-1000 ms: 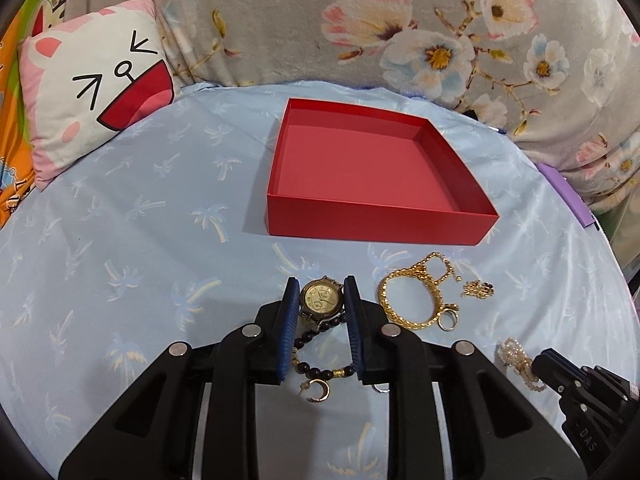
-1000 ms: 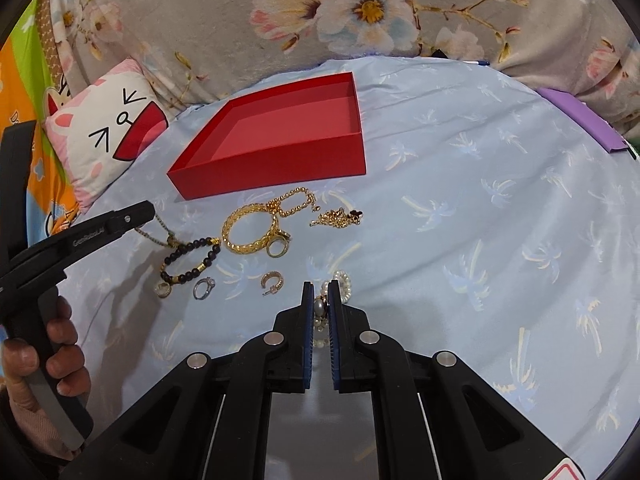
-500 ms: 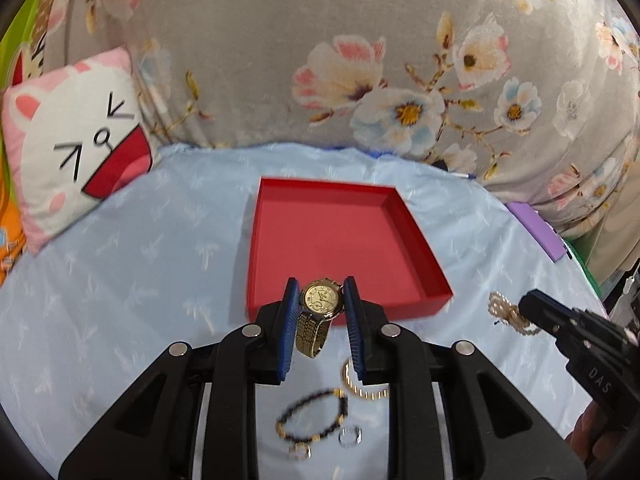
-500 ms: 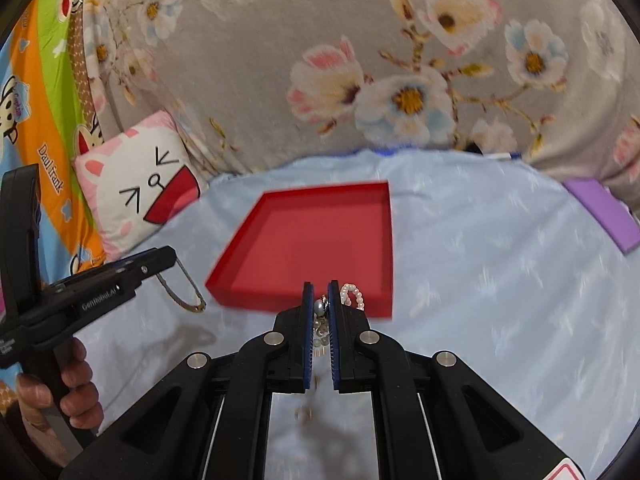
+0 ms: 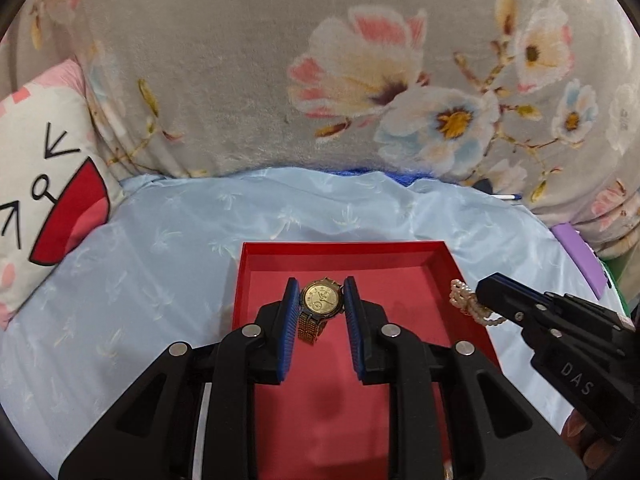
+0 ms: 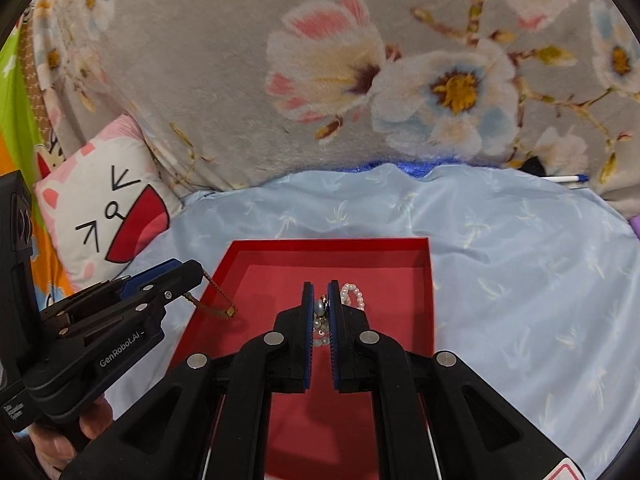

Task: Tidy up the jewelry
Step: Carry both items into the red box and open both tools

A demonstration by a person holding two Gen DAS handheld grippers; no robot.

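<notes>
Jewelry rides in both tools: left tool [image 5: 321, 300] clamps a gold watch [image 5: 321, 301], right tool [image 6: 320, 304] is closed on a pearl bracelet [image 6: 351, 295], both above the red box [image 5: 404, 254] floor; lower each before releasing, pieces apart

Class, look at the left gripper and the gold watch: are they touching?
Touching. The left wrist view shows the left gripper pinching the gold watch between its blue pads, above the red box.
</notes>
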